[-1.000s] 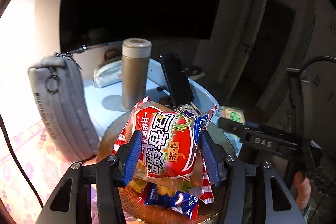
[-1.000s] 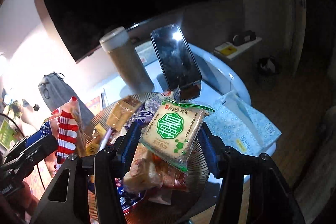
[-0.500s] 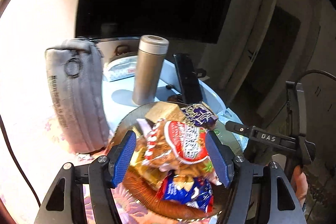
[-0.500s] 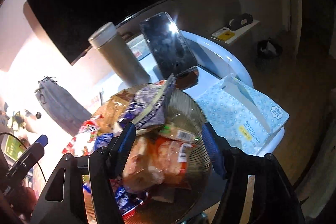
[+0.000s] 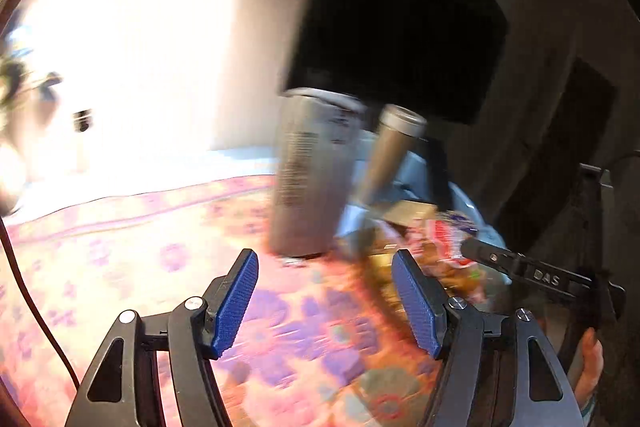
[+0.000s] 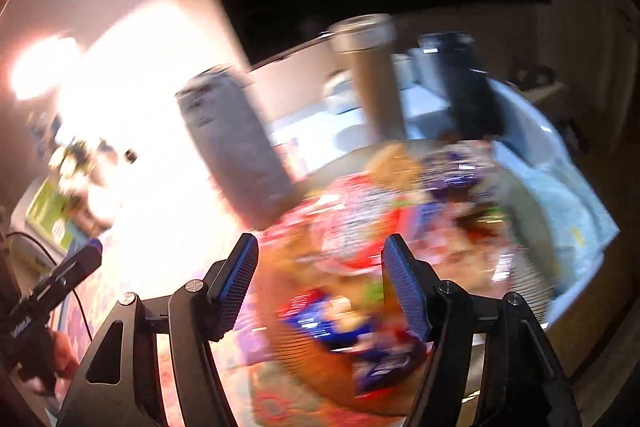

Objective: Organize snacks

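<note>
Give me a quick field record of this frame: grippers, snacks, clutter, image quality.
left gripper: jaws opening, nothing between them, over the floral cloth
right gripper: open, empty, above the snack plate
snacks: wrapped packets piled on the plate
clutter: grey pouch, flask, phone, tissue pack
image quality: heavy motion blur in both views

Black-framed left tool and right tool, ridged blue pads, silver screws, thin dark cable
</note>
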Motion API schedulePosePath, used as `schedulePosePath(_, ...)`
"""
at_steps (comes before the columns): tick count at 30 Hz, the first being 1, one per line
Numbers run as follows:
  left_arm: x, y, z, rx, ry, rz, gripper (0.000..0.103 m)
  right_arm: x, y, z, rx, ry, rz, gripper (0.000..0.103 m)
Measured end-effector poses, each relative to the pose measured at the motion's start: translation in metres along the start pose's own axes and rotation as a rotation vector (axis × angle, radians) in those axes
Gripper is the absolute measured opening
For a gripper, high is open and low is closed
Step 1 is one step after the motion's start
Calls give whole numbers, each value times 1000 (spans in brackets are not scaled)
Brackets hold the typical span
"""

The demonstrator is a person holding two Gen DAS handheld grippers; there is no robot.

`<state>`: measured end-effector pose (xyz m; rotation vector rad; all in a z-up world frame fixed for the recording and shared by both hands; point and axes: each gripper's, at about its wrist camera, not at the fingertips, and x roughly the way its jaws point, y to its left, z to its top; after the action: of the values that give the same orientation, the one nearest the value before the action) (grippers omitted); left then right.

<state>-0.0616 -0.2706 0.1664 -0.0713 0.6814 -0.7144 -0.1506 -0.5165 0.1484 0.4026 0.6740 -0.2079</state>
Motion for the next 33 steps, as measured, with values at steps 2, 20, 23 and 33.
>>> schedulePosePath(2, -17, 22, -7, -28, -23, 63, 71, 7, 29, -7, -50, 17, 25, 66)
schedulePosePath(20, -58, 193, -112, -145, 1, 579, 81, 119, 248, -109, -478, 70, 122, 67)
schedulePosePath(23, -52, 206, -120, -192, -1, 568, 82, 130, 255, -119, -492, 74, 109, 70)
schedulePosePath(33, -49, 218, -124, -245, 2, 556, 93, 144, 259, -134, -541, 87, 35, 80)
